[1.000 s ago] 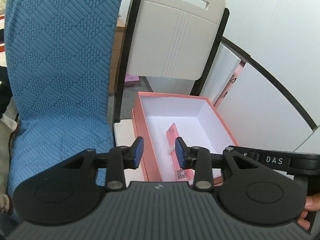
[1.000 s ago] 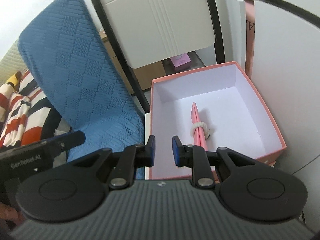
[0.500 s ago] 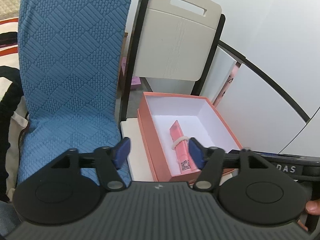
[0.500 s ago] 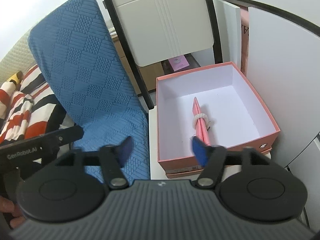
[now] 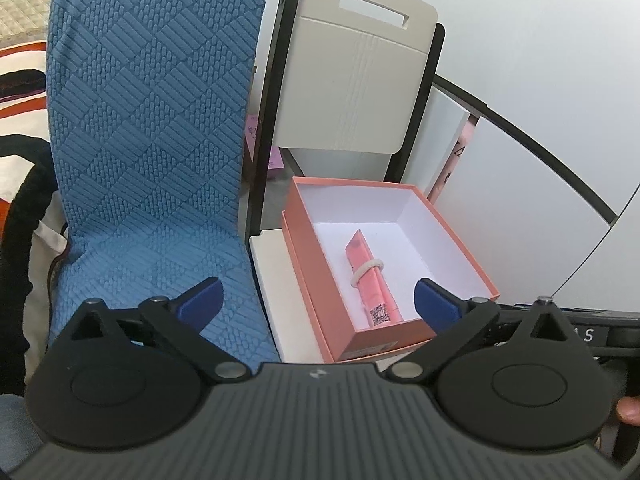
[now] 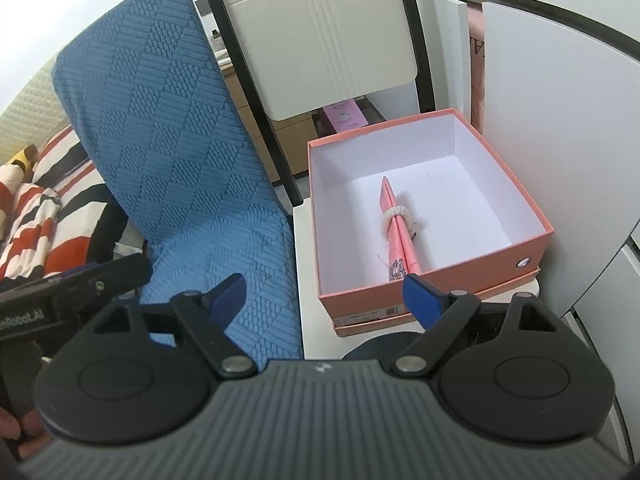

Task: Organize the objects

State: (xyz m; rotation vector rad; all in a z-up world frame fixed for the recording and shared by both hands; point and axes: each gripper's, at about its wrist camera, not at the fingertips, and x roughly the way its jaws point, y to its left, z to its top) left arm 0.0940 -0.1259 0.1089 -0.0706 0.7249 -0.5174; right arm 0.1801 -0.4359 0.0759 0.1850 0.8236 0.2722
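A salmon-pink open box [image 5: 306, 248] [image 6: 480, 268] rests on its lid on a white seat [image 5: 276, 280]. Inside it lies a slim pink pack [image 5: 370, 276] [image 6: 396, 232] with a pale hair tie around its middle. My left gripper [image 5: 316, 296] hovers short of the box's near left corner. Its jaws are opening wide and nothing is between them. My right gripper [image 6: 322, 288] hangs before the box's near wall, its jaws opening too, and it holds nothing. Neither gripper touches the box or the pack.
A chair in a blue textured cover [image 5: 152, 140] [image 6: 180, 140] stands left of the box. A beige chair back [image 5: 352, 80] rises behind it. White panels [image 5: 520, 208] close the right side. Striped fabric [image 6: 40, 200] lies far left.
Both grippers have drawn back from the box and their jaws have spread from narrow to wide. The pink pack has stayed where it lay in the box.
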